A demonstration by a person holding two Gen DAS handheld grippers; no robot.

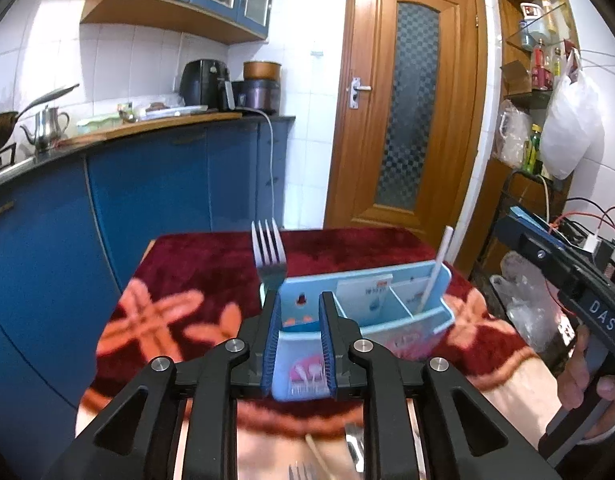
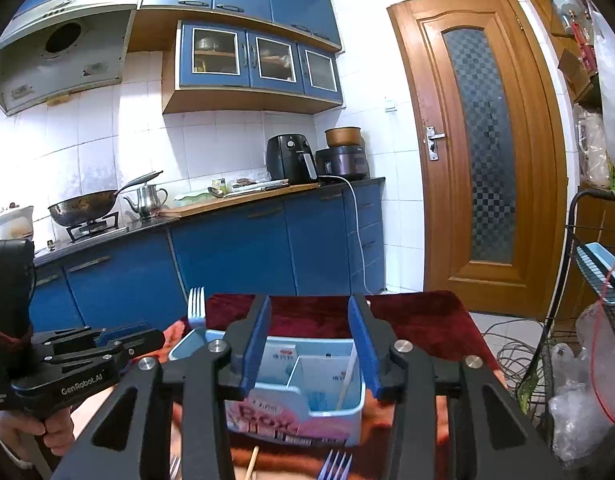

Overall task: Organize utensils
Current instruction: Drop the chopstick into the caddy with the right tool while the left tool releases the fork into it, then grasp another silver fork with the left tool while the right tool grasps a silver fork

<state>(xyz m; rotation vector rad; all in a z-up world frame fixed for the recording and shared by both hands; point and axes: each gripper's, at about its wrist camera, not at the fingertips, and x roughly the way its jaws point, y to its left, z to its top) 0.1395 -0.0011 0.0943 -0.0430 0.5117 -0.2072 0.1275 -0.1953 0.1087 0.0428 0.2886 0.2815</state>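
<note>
Utensil box (image 2: 295,420), light blue, divided into compartments: one white chopstick (image 1: 435,276) leans in the right-hand compartment; a fork (image 1: 269,256) stands tines up at its left end, just beyond the left gripper (image 1: 299,344). Left gripper: jaws parted astride the box's near-left end, gripping nothing. Right gripper (image 2: 309,344): jaws spread wide, released, above the box. Loose forks (image 2: 337,466) lie nearer, beneath the jaws, on the red floral cloth (image 1: 195,264).
</note>
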